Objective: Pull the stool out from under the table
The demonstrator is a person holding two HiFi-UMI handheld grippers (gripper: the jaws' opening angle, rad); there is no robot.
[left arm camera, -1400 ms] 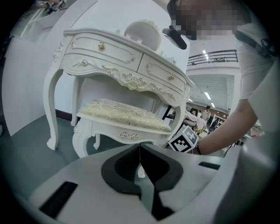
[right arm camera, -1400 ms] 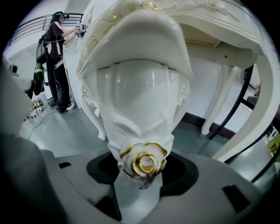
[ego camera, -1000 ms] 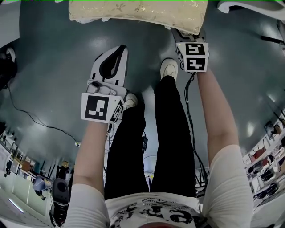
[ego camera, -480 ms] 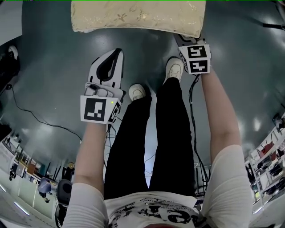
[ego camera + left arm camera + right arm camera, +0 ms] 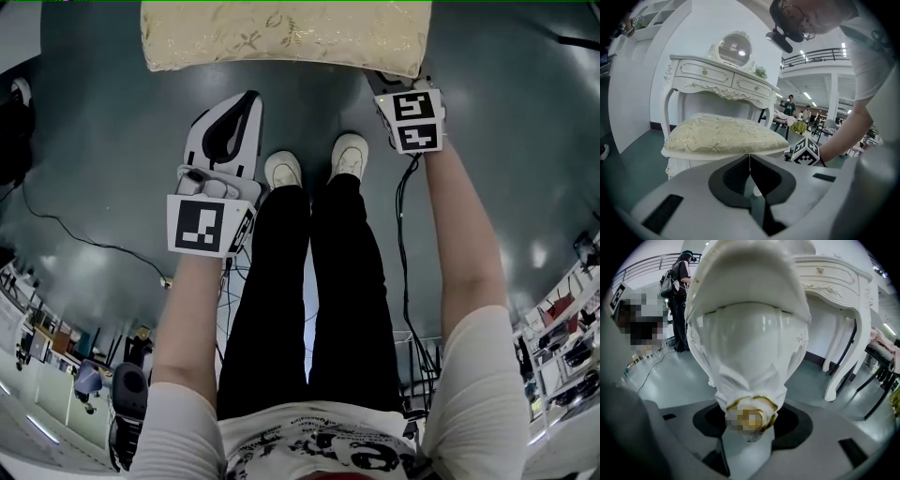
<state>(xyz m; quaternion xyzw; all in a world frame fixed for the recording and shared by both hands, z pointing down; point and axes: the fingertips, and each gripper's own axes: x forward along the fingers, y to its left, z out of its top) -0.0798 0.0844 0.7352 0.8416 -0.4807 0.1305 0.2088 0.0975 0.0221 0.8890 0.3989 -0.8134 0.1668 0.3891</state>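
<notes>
White table (image 5: 717, 77) behind cream-cushioned stool (image 5: 722, 136), right hand-held gripper (image 5: 749, 425) on its corner

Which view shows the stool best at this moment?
The left gripper view: the stool shows cushion and base in front of the table. The head view gives only its cushion top; the right gripper view only a close carved corner between the right gripper's jaws.

Stool (image 5: 286, 36) far side: cut off by the head view's top edge.
Stool legs: I can't see them from above.
Right gripper (image 5: 398, 82) tips: hidden beneath the stool's near corner.
</notes>
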